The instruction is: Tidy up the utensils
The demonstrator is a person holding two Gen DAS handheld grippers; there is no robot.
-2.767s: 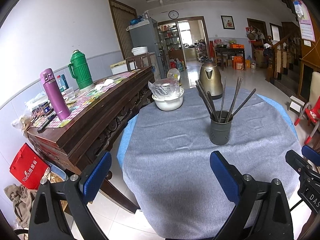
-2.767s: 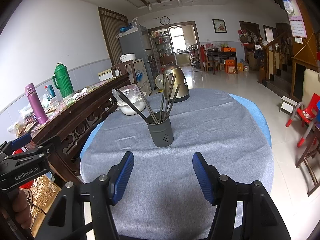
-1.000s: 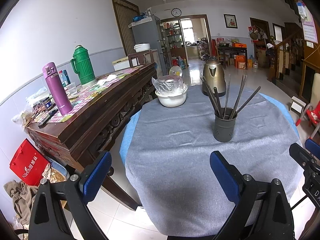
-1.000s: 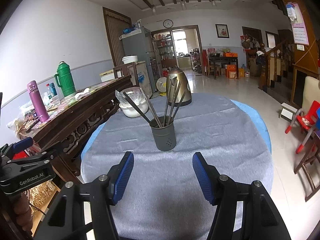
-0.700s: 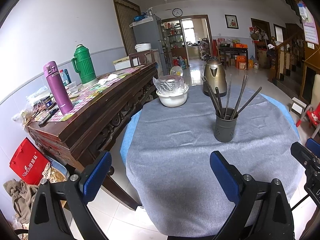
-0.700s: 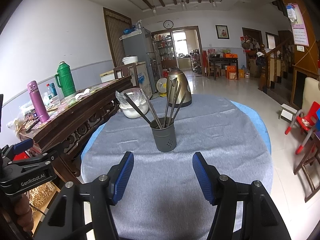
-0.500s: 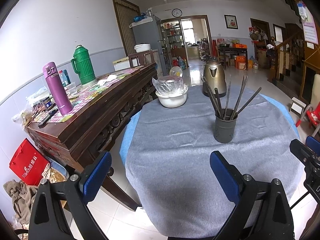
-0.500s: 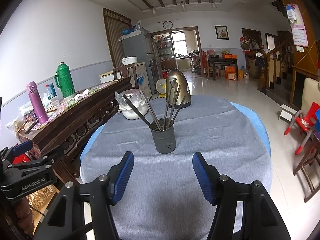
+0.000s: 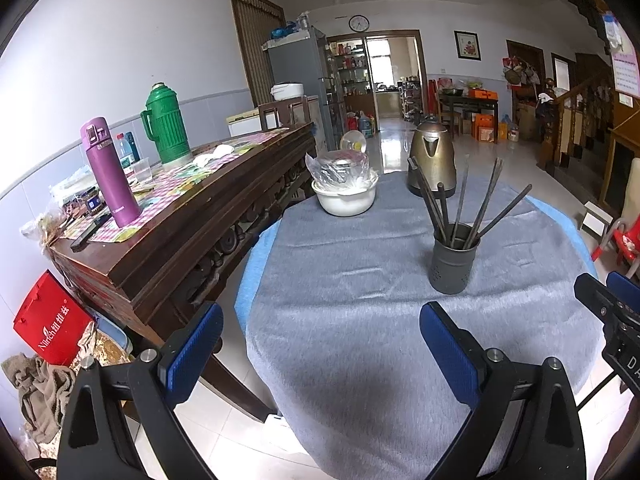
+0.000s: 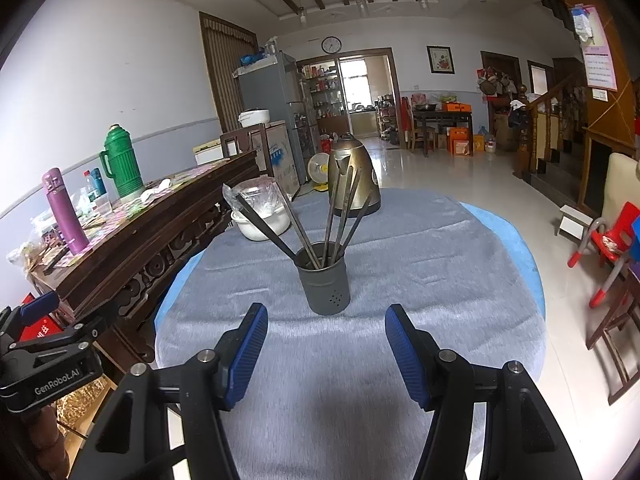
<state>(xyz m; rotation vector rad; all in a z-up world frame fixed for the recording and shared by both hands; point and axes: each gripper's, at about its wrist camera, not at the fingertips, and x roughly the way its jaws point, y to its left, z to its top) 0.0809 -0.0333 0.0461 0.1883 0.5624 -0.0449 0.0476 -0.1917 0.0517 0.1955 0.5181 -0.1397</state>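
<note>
Pulled slightly back from the utensil holder point(image 10: 326, 286), both hand-held grippers point(image 10: 326, 344) point(image 9: 320, 344) hover spread and empty above the bench point(image 10: 440, 280); chopsticks point(image 10: 336, 216) appear already sorted.

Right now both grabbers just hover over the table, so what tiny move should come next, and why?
Probably ease the right gripper forward toward the utensil holder. Its jaws are open and empty, the holder sits straight ahead of it on the grey tablecloth, and the utensils lean loosely inside.
</note>
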